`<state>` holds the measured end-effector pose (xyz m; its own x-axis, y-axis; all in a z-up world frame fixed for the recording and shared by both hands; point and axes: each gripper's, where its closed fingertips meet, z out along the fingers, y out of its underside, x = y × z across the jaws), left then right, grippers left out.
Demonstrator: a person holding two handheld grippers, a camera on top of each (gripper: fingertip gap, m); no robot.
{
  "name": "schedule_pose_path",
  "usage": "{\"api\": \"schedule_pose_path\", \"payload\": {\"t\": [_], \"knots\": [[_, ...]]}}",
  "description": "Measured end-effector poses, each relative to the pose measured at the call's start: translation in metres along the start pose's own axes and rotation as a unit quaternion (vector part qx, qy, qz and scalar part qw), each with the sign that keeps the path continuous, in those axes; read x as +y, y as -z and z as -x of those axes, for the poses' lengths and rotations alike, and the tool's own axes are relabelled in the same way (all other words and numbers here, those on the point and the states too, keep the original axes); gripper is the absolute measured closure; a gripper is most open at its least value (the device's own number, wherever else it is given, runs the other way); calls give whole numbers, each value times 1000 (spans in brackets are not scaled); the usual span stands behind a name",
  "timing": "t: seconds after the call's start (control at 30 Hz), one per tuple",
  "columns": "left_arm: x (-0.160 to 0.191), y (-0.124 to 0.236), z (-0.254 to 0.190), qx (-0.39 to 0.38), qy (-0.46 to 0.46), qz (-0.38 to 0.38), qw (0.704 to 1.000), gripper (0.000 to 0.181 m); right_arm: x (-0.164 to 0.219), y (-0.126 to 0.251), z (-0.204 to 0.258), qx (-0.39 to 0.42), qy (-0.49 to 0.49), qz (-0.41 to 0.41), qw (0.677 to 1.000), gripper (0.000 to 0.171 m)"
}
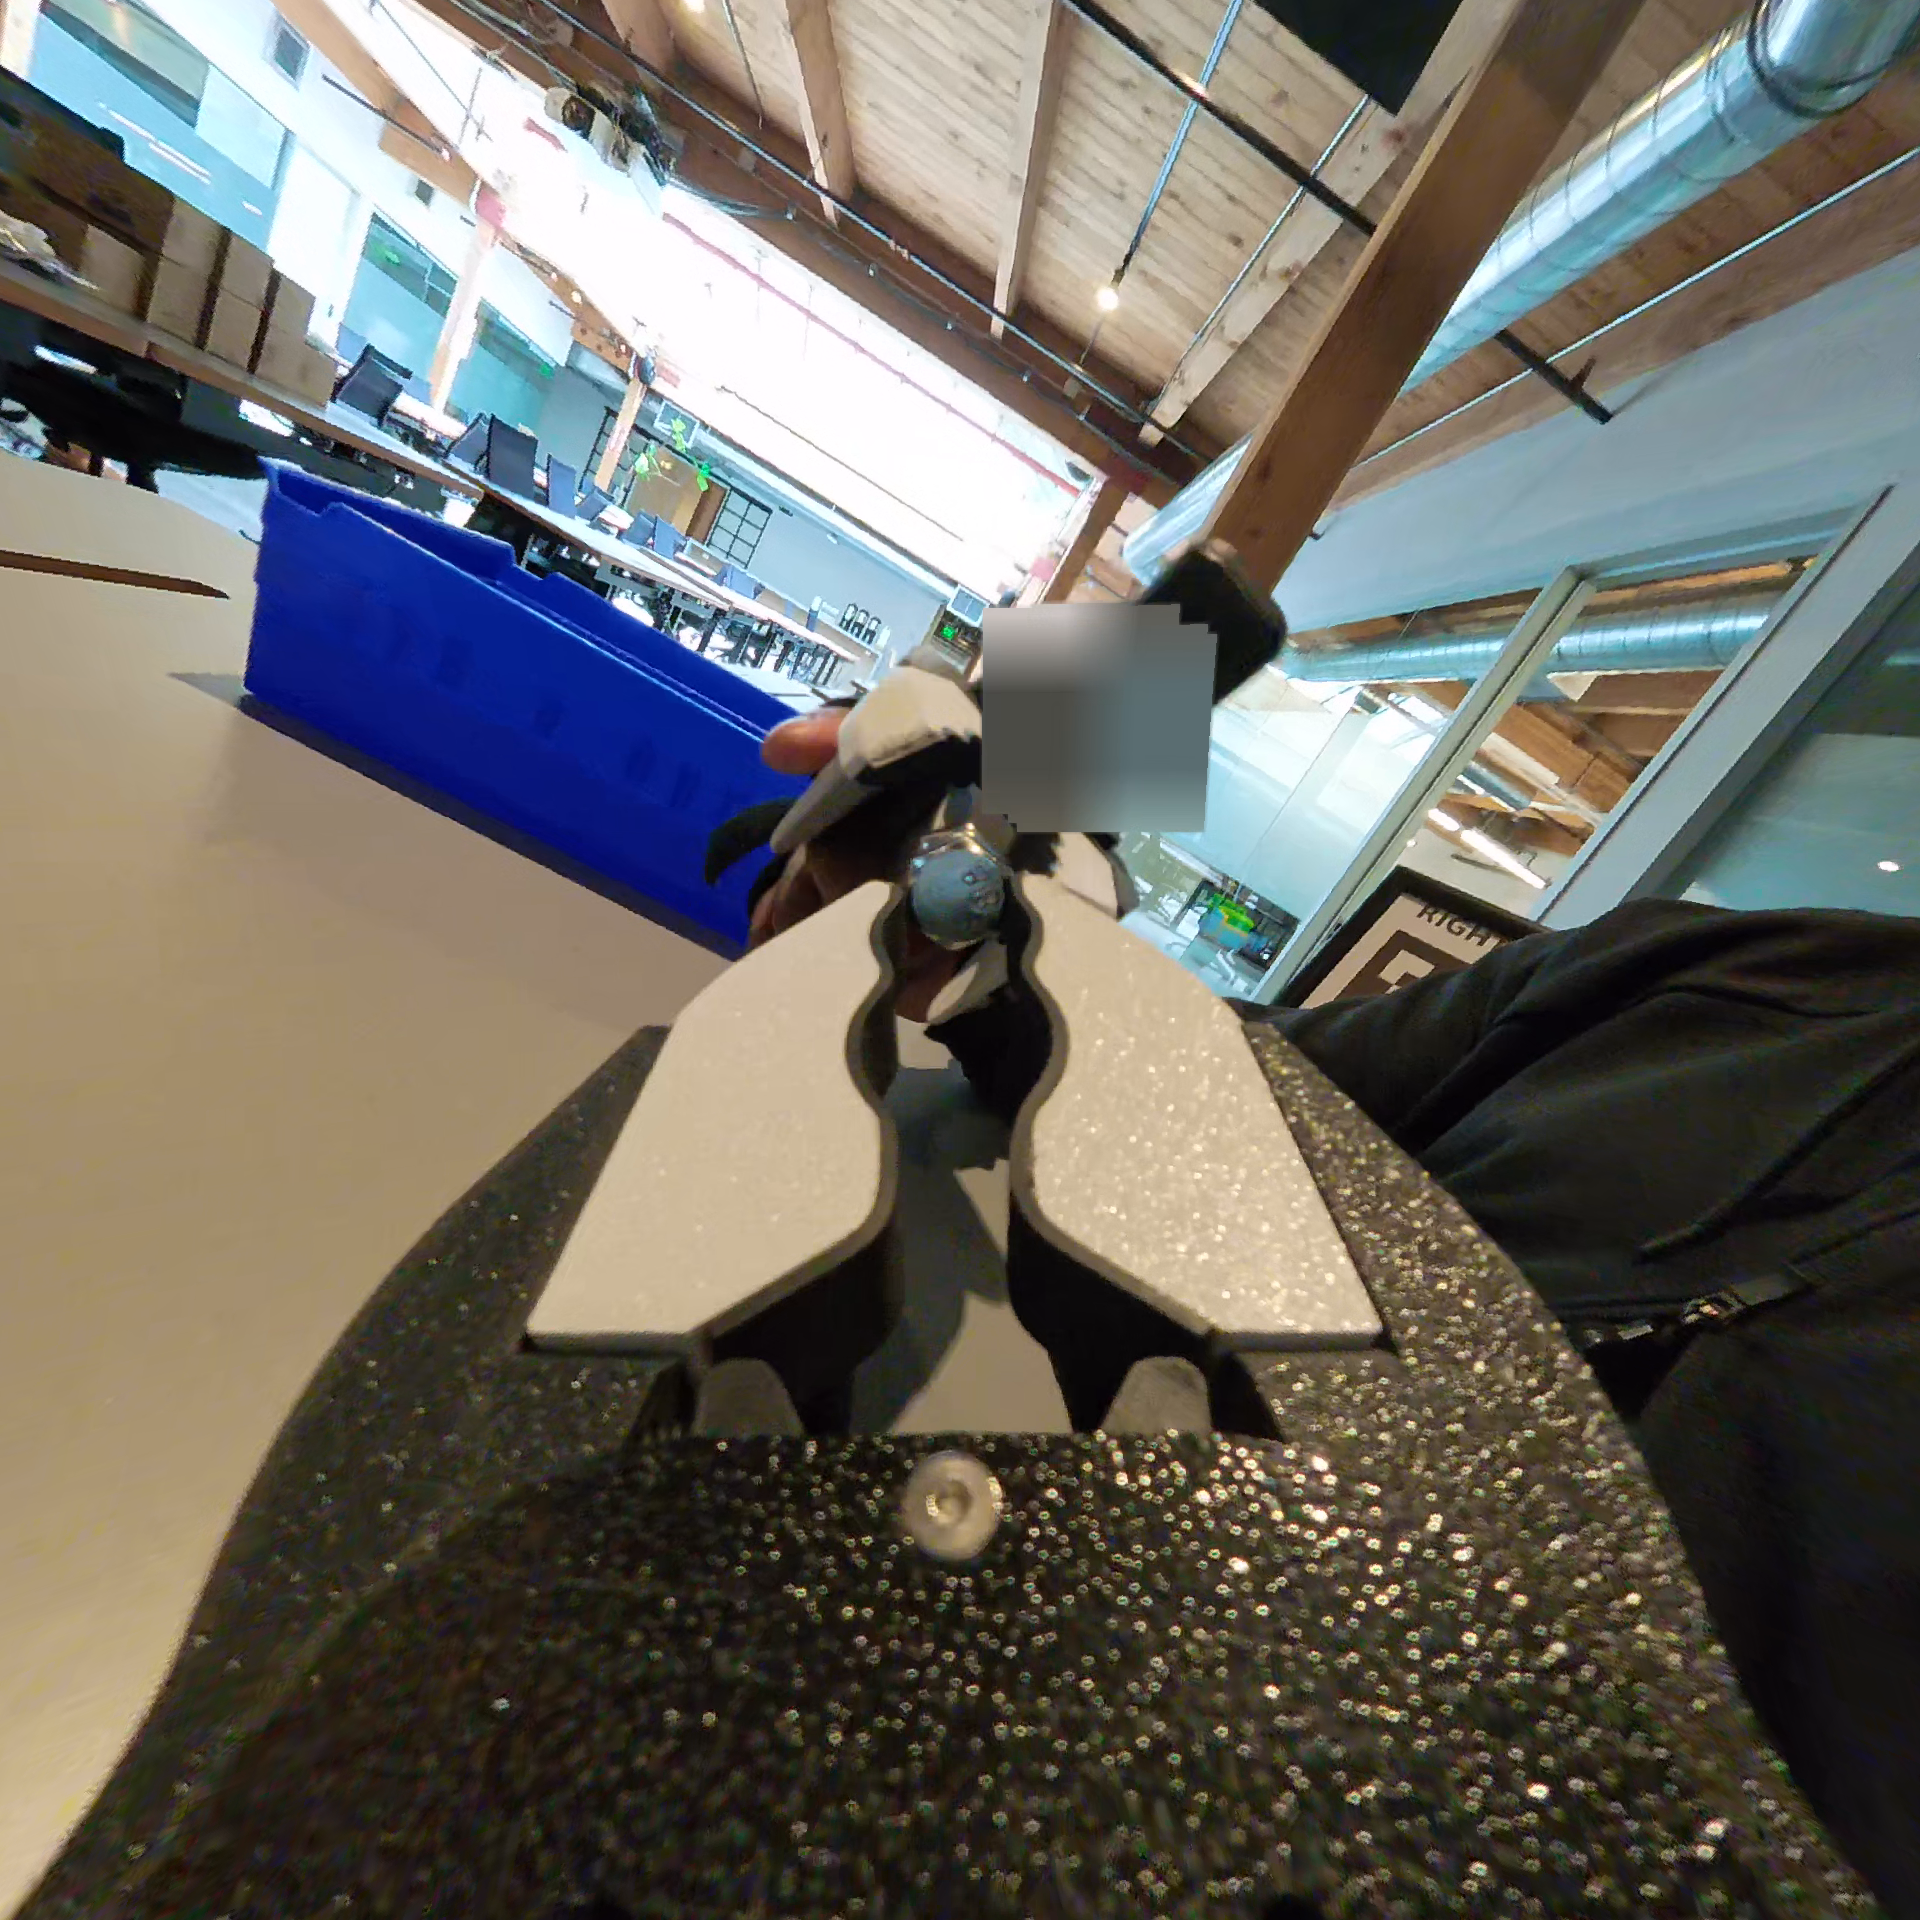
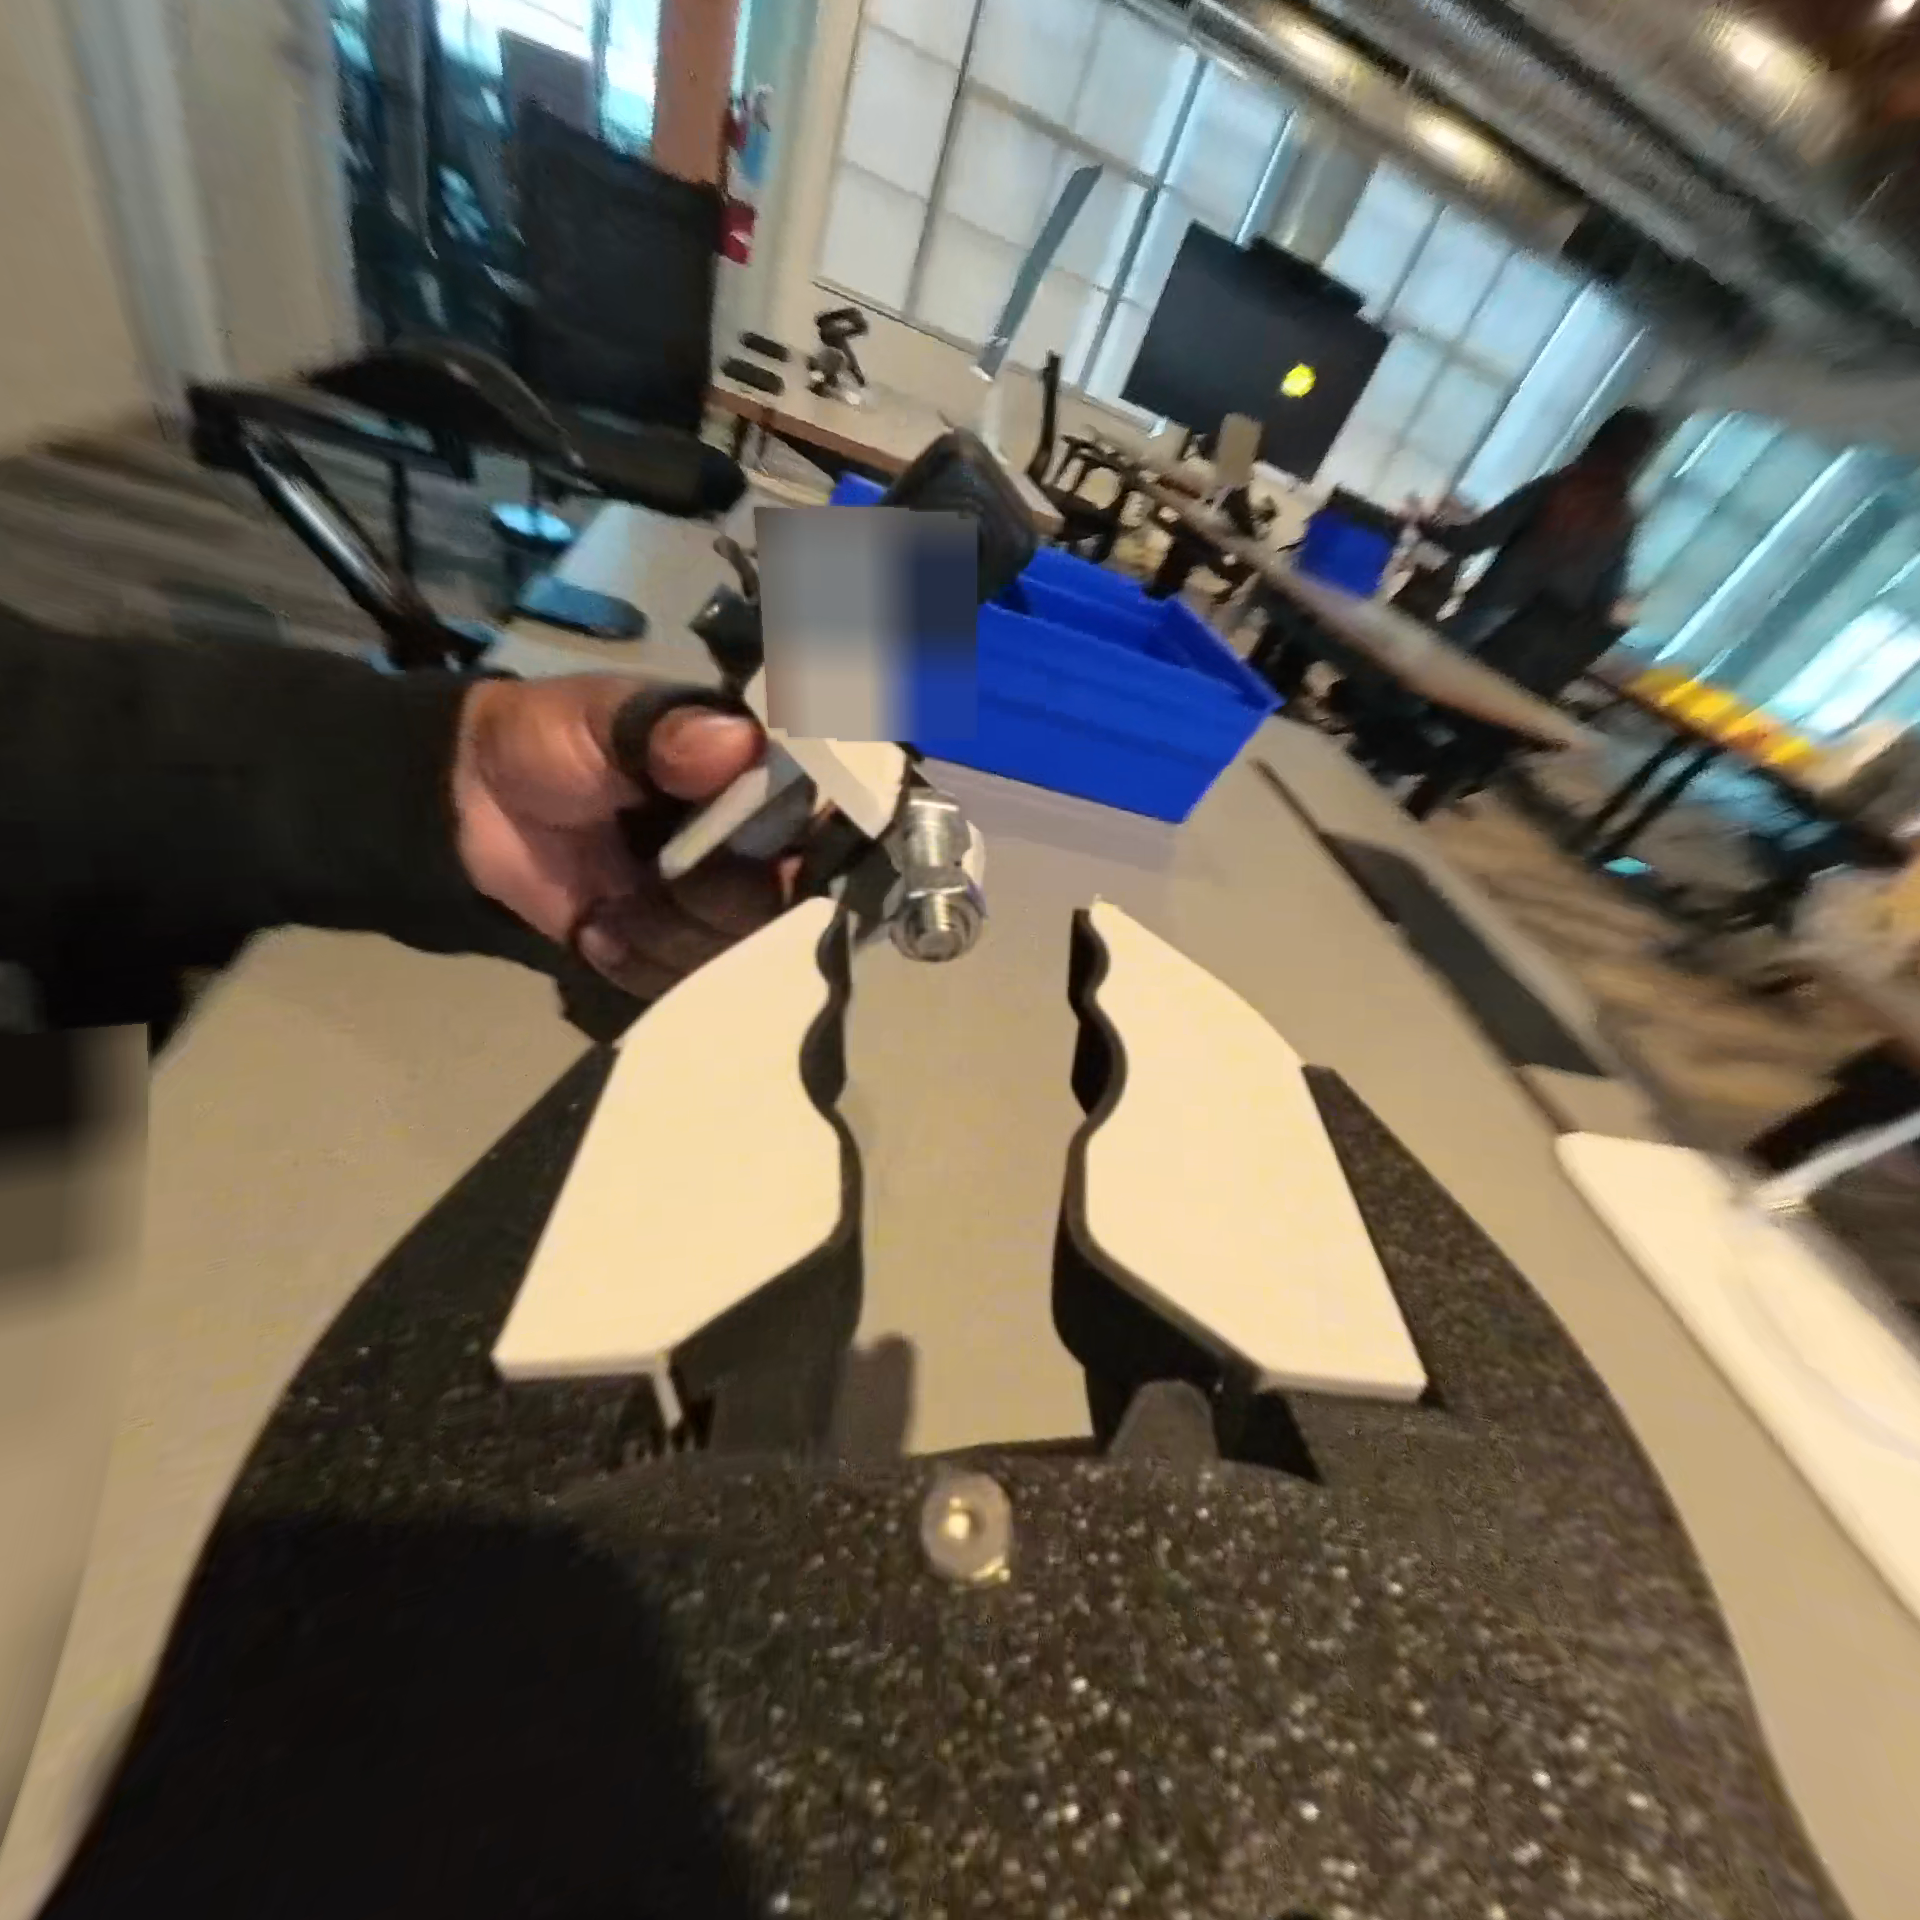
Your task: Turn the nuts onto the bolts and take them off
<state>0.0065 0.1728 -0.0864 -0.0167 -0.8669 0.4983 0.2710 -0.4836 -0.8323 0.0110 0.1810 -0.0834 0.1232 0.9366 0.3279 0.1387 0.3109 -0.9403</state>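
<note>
While my left hand-held gripper pinches the bolt, the right hand-held gripper gapes empty.

Bolt's in the air above the grey tabletop, near the blue bin; its nut sits just beyond my right fingertips.

Silver bolt, blue bin, grey table, speckled black-and-white claw.

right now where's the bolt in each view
Left wrist view: bolt at centre, head-on, clamped between the left gripper fingertips.
Right wrist view: bolt just left of centre, threaded end facing the camera, nut on it.
Shared landmark: blue bin on the table behind.
</note>
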Motion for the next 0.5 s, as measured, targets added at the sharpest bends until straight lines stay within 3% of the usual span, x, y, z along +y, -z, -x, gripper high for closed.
{"api": "schedule_pose_path", "payload": {"t": [0.1, 0.37, 0.5], "knots": [[1, 0, 1, 2, 8, 1, 1000, 164, 2, -2, 3, 26, 79, 18, 996, 130], [6, -3, 0, 16, 30, 9, 999, 164, 7, -5, 4, 63, 152, 44, 985, 150], [7, -1, 6, -9, 20, 18, 1000, 165, 16, -8, 7, 23, 73, 62, 995, 153]]}}
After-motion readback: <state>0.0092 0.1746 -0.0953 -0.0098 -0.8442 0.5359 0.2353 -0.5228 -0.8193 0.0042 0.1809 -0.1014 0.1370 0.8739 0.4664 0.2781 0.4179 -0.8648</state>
